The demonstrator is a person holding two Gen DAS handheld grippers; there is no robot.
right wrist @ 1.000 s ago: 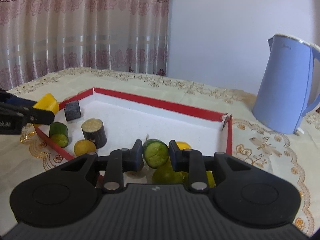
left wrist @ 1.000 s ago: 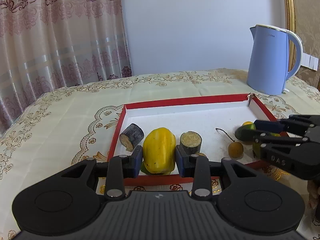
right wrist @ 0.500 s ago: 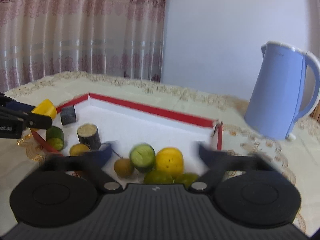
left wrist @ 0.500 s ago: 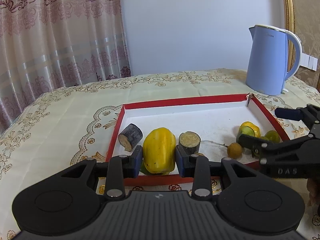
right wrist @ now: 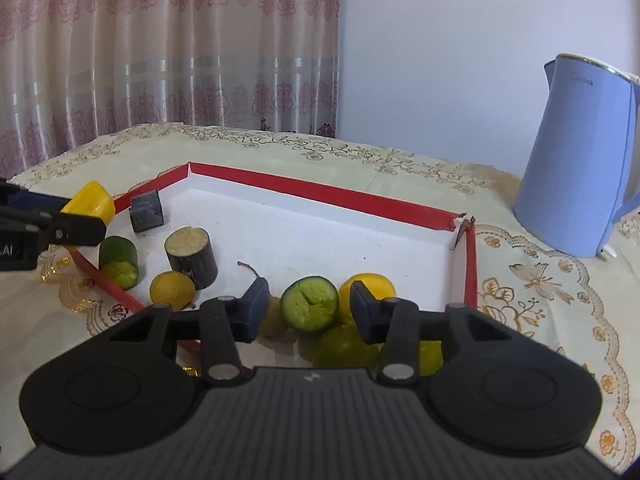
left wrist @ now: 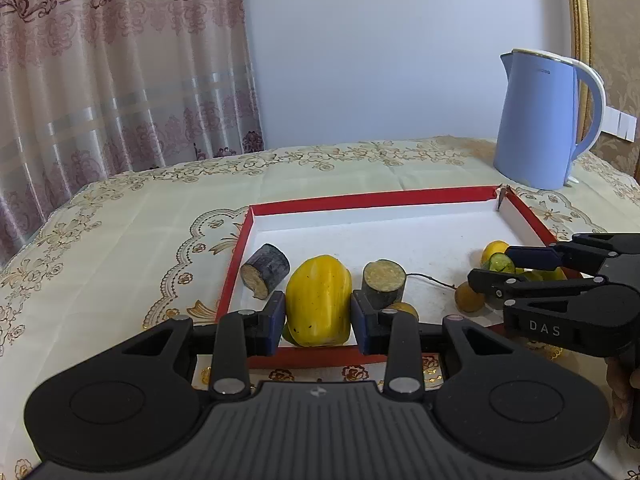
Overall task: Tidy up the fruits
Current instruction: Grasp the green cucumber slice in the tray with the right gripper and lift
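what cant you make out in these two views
- Left wrist view: the green piece under the yellow fruit is mostly hidden by it and the left gripper.
- Right wrist view: the green fruits are half covered by the closing right gripper.
- Both views: the blue kettle is cut by the edge in the right one.

Left gripper (left wrist: 319, 320): clamped on the yellow fruit (left wrist: 319, 300), pads pressed to both its sides, tilted downward. Right gripper (right wrist: 308, 312): jaws closing, cut green piece (right wrist: 310, 307) between them, pads apart from it, tilted downward.
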